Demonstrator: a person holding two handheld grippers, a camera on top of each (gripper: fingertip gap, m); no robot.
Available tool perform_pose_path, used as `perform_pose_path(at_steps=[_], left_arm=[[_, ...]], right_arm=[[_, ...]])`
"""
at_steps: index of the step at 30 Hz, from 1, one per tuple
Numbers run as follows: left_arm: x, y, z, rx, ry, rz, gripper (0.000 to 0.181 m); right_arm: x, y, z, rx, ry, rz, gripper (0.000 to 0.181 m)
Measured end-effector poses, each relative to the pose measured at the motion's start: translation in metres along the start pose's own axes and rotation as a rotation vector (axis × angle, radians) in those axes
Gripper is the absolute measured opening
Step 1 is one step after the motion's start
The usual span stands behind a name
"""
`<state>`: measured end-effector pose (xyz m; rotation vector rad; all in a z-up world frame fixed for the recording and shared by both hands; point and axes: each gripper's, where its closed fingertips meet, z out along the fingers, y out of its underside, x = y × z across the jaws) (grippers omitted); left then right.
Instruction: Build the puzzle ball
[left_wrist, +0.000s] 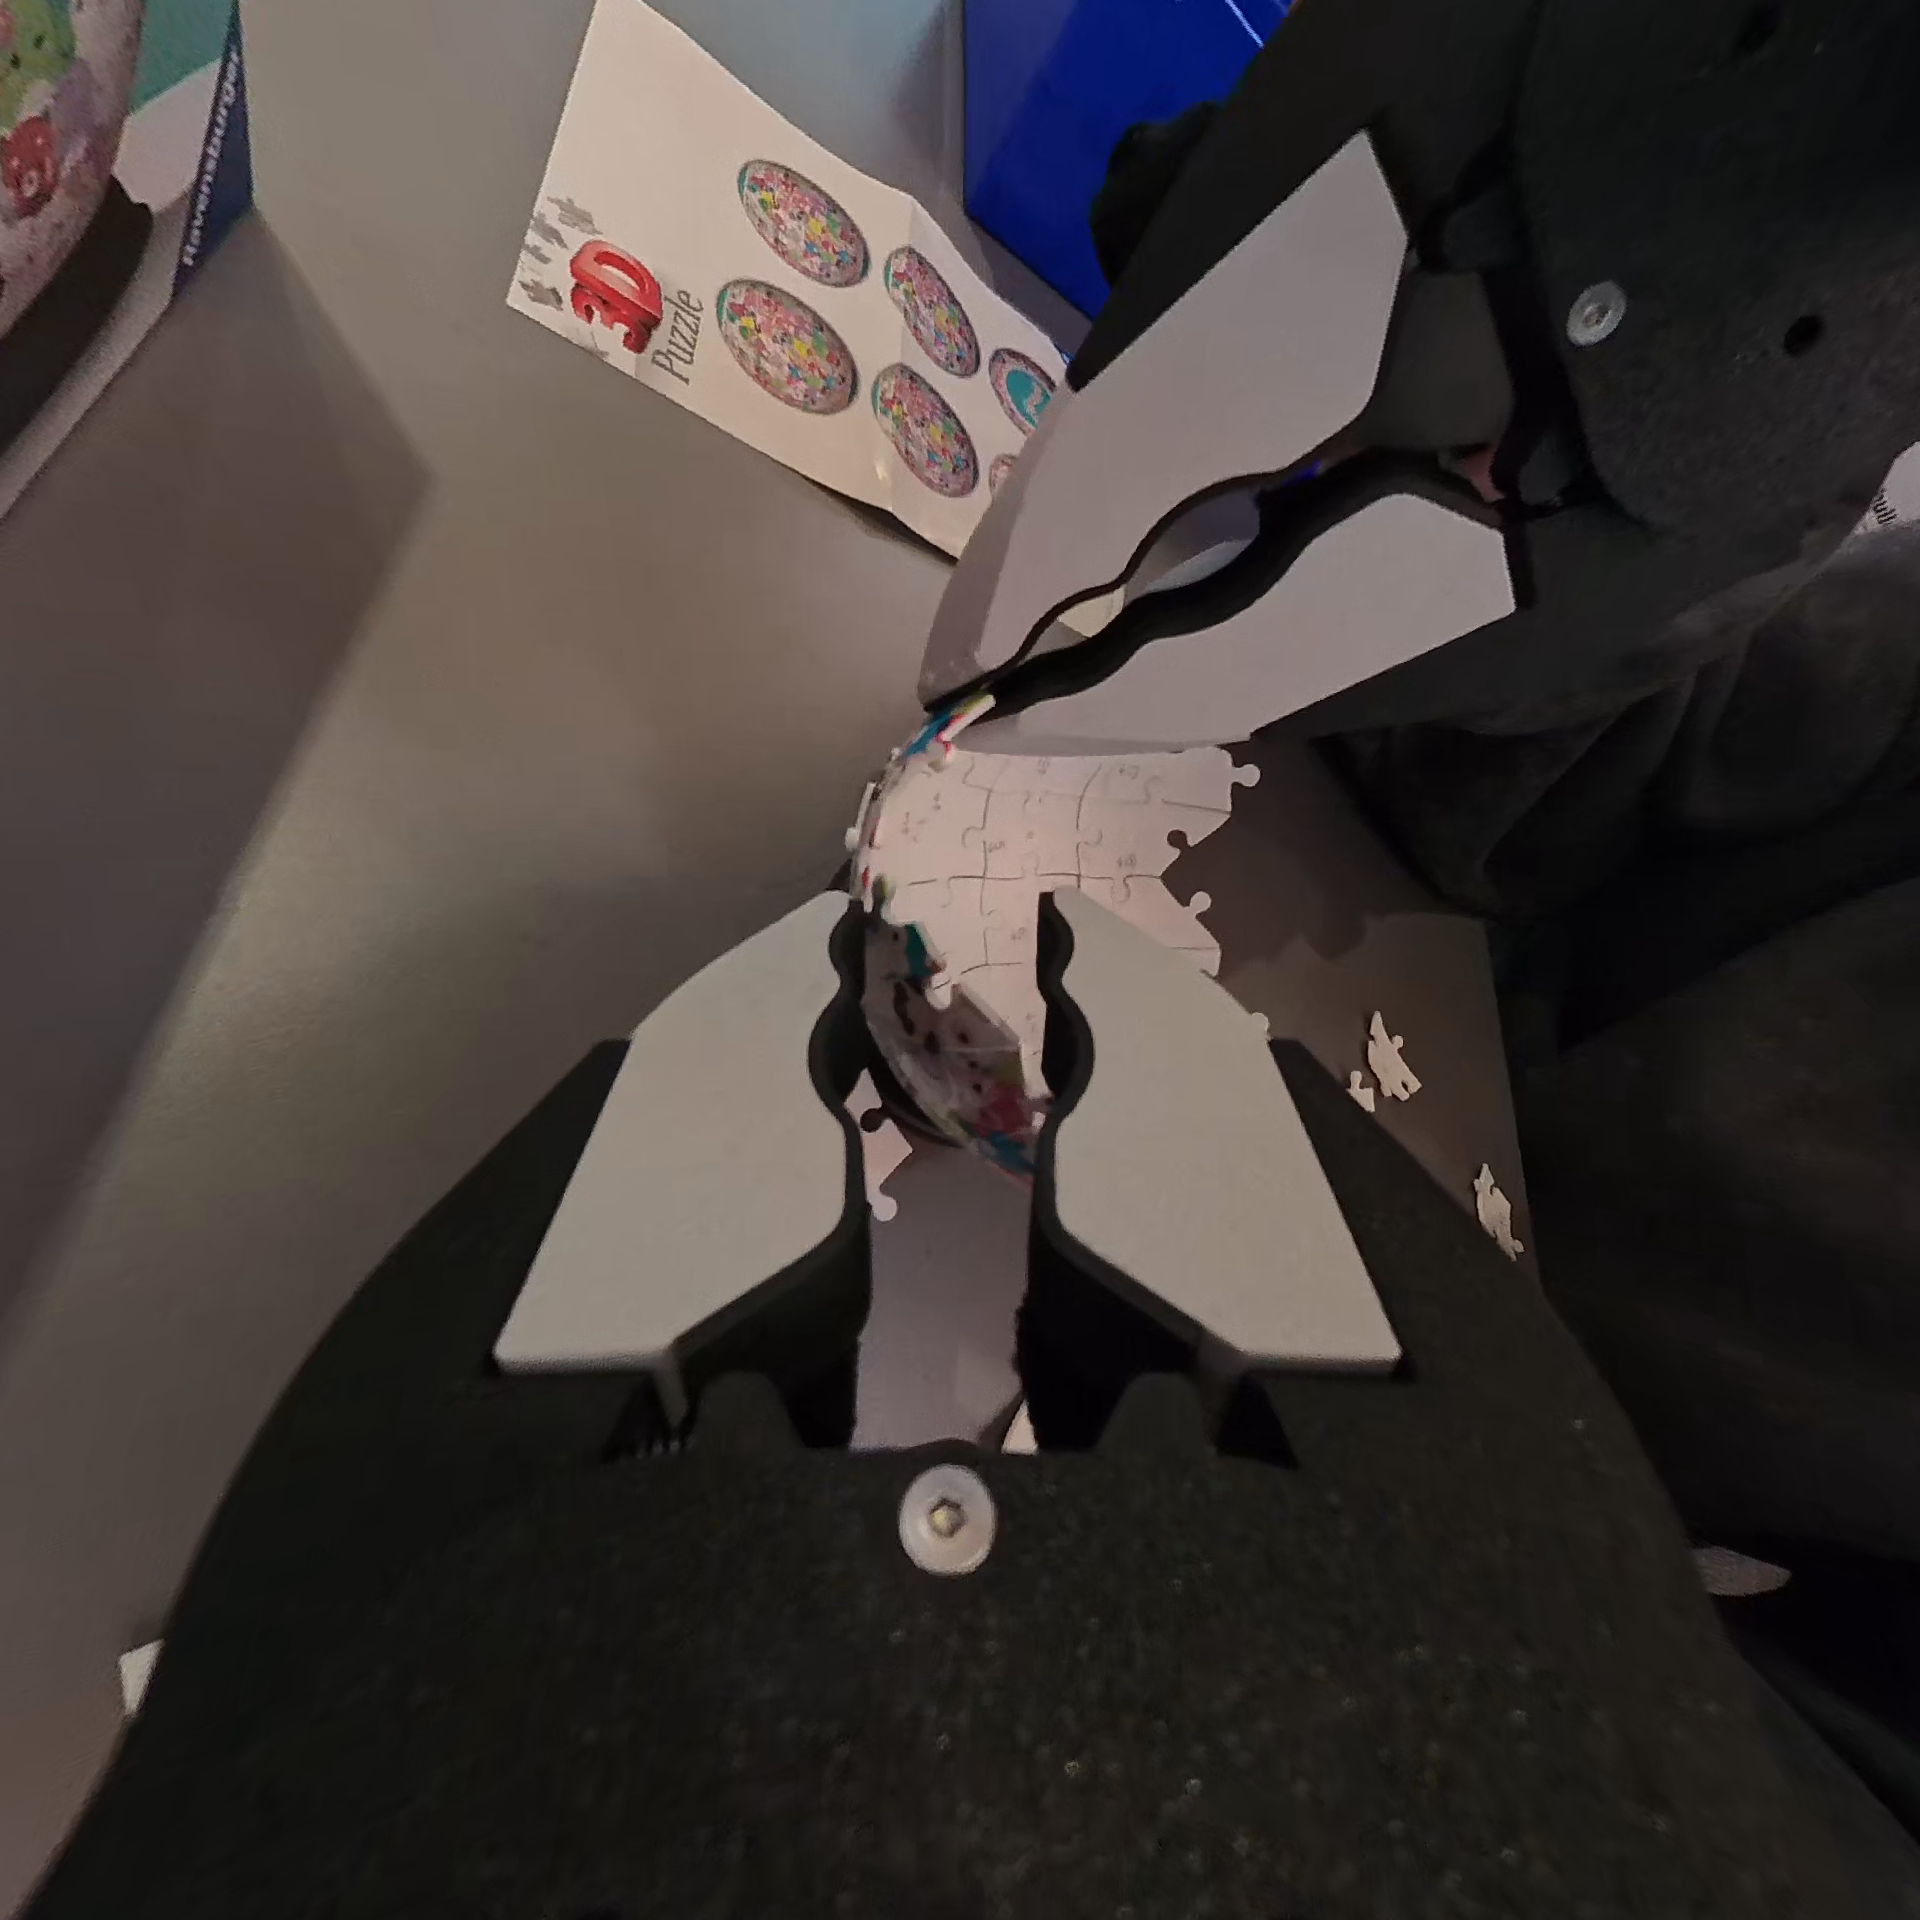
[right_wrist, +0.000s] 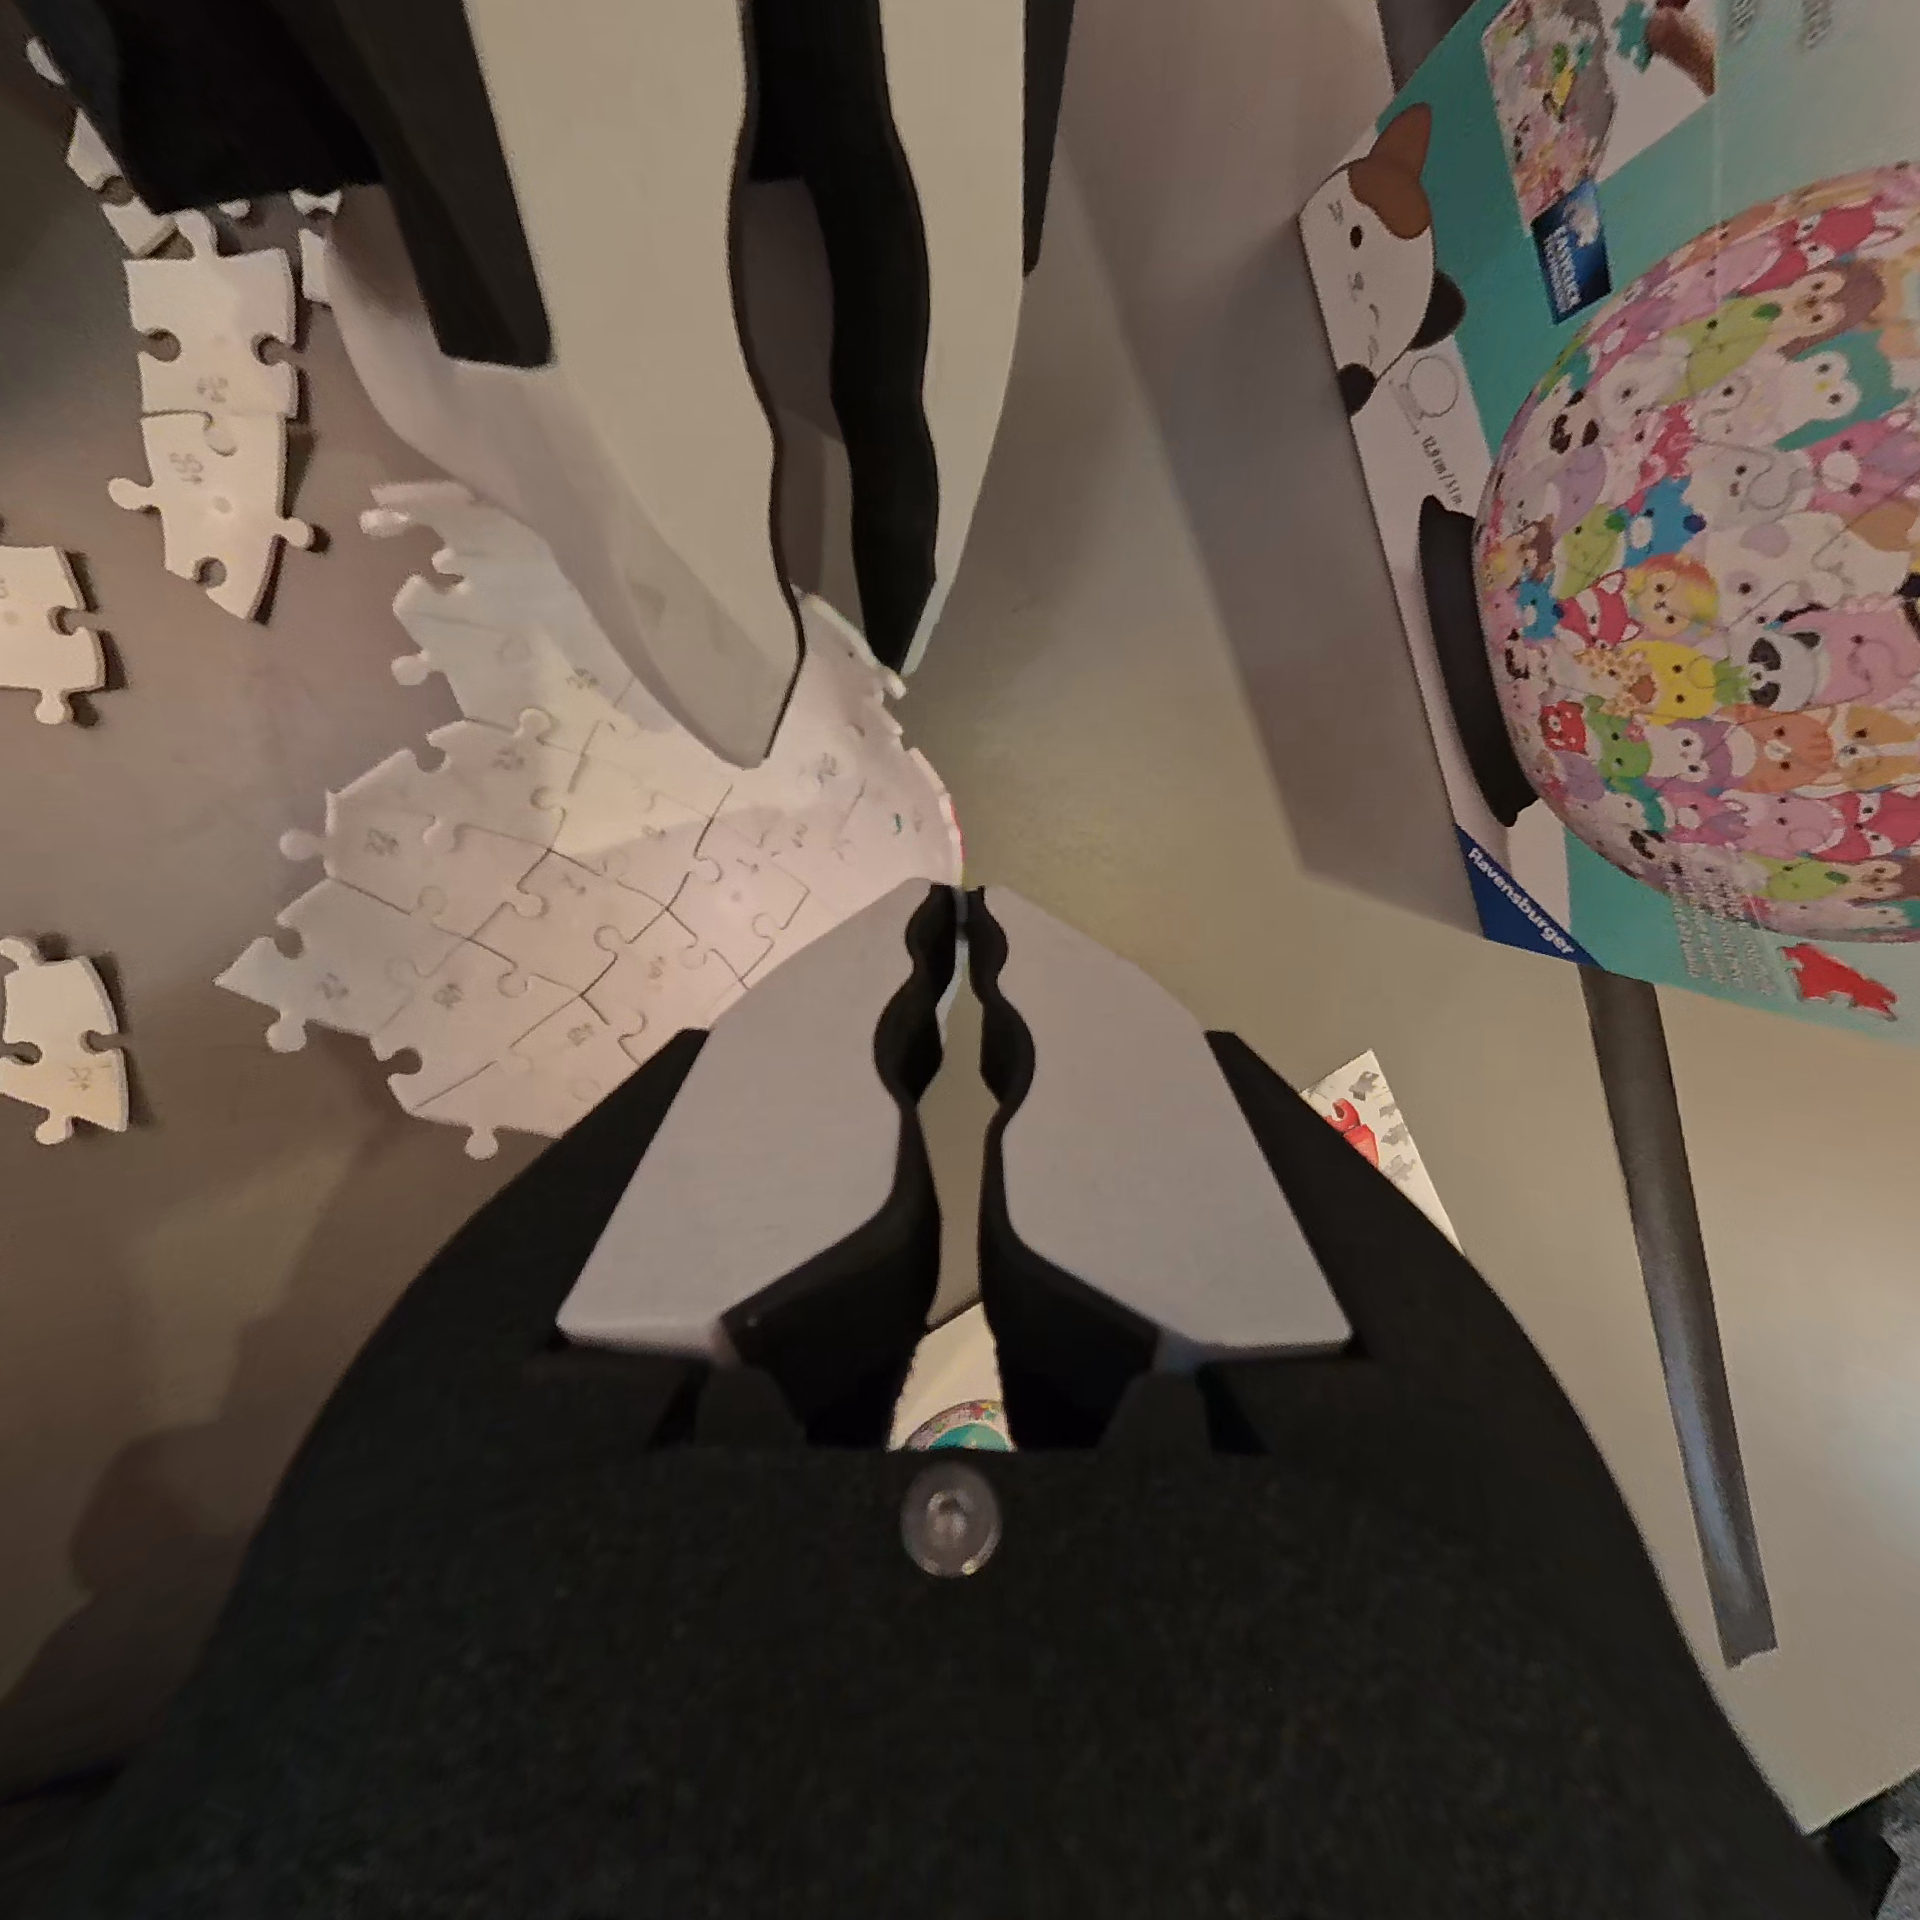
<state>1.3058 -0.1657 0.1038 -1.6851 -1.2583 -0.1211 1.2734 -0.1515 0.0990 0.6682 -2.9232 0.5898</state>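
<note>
The partly built puzzle ball is a curved shell of joined pieces, white inside and coloured outside. It also shows in the right wrist view. My left gripper is shut on the shell's edge, one finger outside and one inside. It enters the right wrist view from the top. My right gripper is shut on a thin coloured puzzle piece at the shell's rim. It shows in the left wrist view at the upper right. Little of the piece shows.
Loose white-backed pieces lie on the grey table. The puzzle box stands beside the work area. A folded instruction leaflet lies behind the ball, with a blue object beyond it. My two grippers' fingertips are within a few centimetres of each other.
</note>
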Motion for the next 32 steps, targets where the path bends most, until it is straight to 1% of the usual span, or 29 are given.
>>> perform_pose_path(at_steps=[4, 10, 13, 18, 22, 27, 32], left_arm=[[0.000, 0.000, 0.001, -0.002, -0.005, 0.003, 0.031], [0.000, -0.001, 0.001, -0.001, -0.005, 0.003, 0.032], [0.000, -0.001, 0.001, -0.003, -0.007, 0.005, 0.032], [0.000, 0.000, 0.003, -0.015, -0.017, 0.010, 0.032], [0.000, 0.001, 0.004, -0.026, -0.028, 0.017, 0.032], [0.001, 0.001, 0.005, -0.029, -0.022, 0.019, 0.032], [0.000, 0.001, 0.006, -0.031, -0.023, 0.016, 0.032]], right_arm=[[0.001, 0.000, 0.002, 0.011, -0.010, 0.013, 0.002], [0.000, 0.001, 0.006, 0.066, -0.098, 0.051, 0.002], [0.003, 0.002, 0.006, 0.071, -0.108, 0.042, 0.002], [0.003, 0.004, 0.002, 0.012, -0.074, -0.053, 0.002], [0.007, 0.002, 0.001, -0.027, -0.076, -0.071, 0.002], [0.014, 0.003, -0.003, -0.028, -0.070, -0.082, 0.002], [0.011, 0.007, -0.001, -0.078, -0.089, -0.148, 0.002]])
